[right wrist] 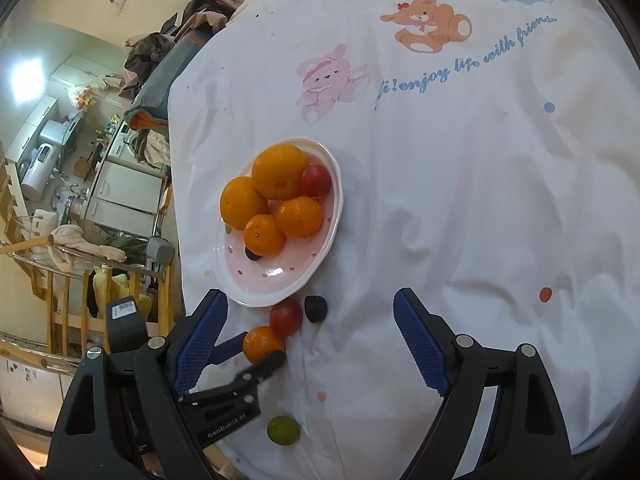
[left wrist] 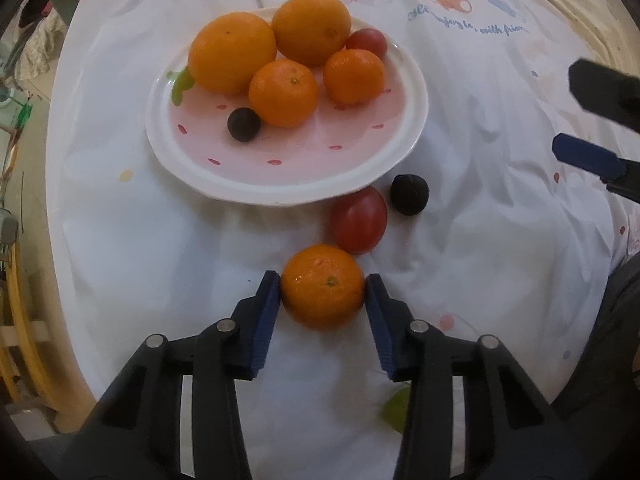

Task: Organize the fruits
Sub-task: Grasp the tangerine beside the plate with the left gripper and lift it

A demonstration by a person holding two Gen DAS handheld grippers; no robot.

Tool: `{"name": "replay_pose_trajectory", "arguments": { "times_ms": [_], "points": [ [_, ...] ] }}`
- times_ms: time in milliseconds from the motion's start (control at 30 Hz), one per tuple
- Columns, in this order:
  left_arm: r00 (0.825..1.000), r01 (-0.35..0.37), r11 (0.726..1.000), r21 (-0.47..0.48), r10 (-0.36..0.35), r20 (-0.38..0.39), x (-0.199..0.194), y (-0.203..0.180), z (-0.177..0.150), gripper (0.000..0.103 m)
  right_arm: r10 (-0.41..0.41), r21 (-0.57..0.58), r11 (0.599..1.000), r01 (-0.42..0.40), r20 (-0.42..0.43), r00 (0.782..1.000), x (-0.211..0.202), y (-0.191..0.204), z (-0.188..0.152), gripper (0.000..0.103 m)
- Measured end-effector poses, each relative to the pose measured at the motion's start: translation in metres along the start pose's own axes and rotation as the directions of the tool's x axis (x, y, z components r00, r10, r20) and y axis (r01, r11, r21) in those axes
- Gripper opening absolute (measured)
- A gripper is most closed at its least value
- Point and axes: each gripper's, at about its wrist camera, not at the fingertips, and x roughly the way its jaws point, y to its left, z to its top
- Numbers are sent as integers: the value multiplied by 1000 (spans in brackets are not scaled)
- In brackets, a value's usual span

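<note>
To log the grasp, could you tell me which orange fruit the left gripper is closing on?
The small orange lying off the plate, between the left gripper pads; the other four sit on the plate.

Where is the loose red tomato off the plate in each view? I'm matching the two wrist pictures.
Left wrist: the tomato sits at centre, just below the plate rim.
Right wrist: the tomato lies lower centre-left, below the plate.
Shared landmark: the dark fruit just to its right on the cloth.

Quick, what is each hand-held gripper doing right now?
Left hand-held gripper: shut on the small orange.
Right hand-held gripper: open, holding nothing.
</note>
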Motion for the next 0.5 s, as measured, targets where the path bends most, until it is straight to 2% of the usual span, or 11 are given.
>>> {"name": "replay_pose_trajectory", "arguments": {
  "times_ms": [200,333,500],
  "points": [
    [999,12,998,-61,-10,35,-19,15,-2,38,-13,-2,1000,13,-5,1000,1,0,-1,88],
    [995,53,989,-139,-40,94,-52,36,-4,38,-21,-3,1000,21,-12,1000,3,-1,-2,88],
    [987,65,972,-224,-30,159,-79,63,-7,38,-53,-6,999,53,-46,998,14,-2,-5,87]
  ]
}}
